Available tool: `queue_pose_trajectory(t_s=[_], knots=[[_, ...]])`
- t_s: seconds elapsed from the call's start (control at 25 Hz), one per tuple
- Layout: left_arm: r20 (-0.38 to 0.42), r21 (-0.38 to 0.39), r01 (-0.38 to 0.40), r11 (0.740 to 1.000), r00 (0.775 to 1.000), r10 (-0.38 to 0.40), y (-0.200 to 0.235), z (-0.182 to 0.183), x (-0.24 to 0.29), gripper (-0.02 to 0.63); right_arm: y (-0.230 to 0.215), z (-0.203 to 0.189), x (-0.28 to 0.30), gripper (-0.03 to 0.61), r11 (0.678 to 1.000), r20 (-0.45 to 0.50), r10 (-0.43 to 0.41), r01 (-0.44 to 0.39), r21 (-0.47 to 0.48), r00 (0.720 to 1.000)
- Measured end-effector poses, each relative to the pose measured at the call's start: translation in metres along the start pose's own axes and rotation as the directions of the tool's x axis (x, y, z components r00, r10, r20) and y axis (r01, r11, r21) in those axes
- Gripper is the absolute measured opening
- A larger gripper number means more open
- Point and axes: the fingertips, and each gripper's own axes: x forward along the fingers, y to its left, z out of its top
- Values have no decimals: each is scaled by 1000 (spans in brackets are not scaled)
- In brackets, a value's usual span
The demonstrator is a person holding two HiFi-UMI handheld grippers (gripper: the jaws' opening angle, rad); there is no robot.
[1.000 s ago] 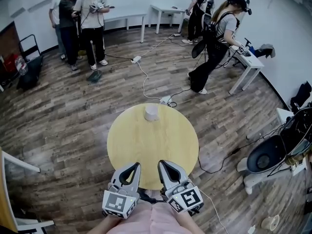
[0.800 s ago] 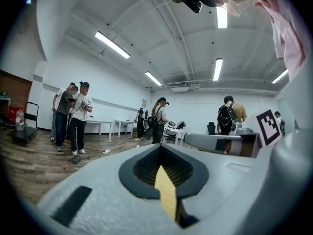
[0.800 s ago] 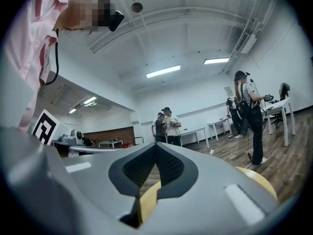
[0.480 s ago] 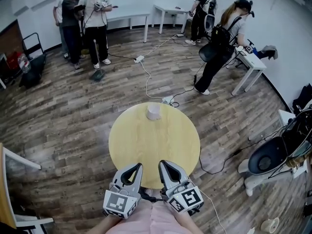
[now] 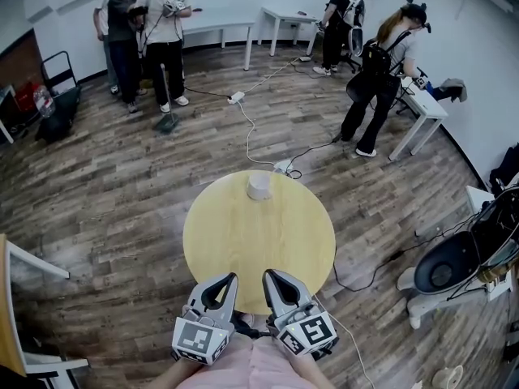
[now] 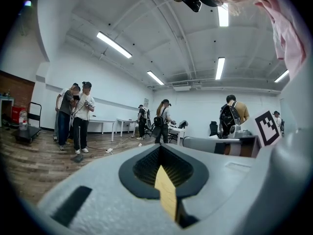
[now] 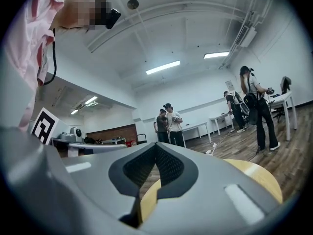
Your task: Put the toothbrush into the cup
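A white cup (image 5: 259, 186) stands upright near the far edge of the round yellow table (image 5: 243, 241). No toothbrush shows in any view. My left gripper (image 5: 220, 284) and right gripper (image 5: 273, 280) hover side by side over the table's near edge, both pointing toward the cup and well short of it. Each is shut with nothing between its jaws. In the left gripper view the left gripper (image 6: 160, 149) has its tips together, with a strip of table showing through the gap behind them. The right gripper (image 7: 156, 147) looks the same, with the table (image 7: 257, 177) to its right.
Wooden floor surrounds the table. Cables and a power strip (image 5: 284, 168) lie just beyond it. A black chair (image 5: 446, 266) stands at the right, a white frame (image 5: 24, 266) at the left. Several people (image 5: 162, 31) and white desks (image 5: 418, 112) are far back.
Both grippers have kept their place and stayed shut. The head view has drifted slightly, and the people at the back right have stepped further away.
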Motion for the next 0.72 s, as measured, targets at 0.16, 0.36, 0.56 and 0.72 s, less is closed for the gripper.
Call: queue_pose_trajectory(t_s=[0.16,0.36,0.56,0.72], knots=[[-2,11,14,1000,1000,-14,-3,0,3,-2,0,-2,1,8,1000,-8,0,0,-7,1000],[-2,10,20,1000,1000,-20,-6,-1,6,-2,-3,-4,0,8,1000,-11,2,-2,-3,1000],[-7,18,25,1000,1000,-24,-10,-2,9,-2,-7,-5,-1,8,1000,-11,4,-4,2,1000],[-10,14,26,1000,1000,-26,-9,-2,10,-2,-6,-5,1,8,1000,-14,7,-7,9,1000]])
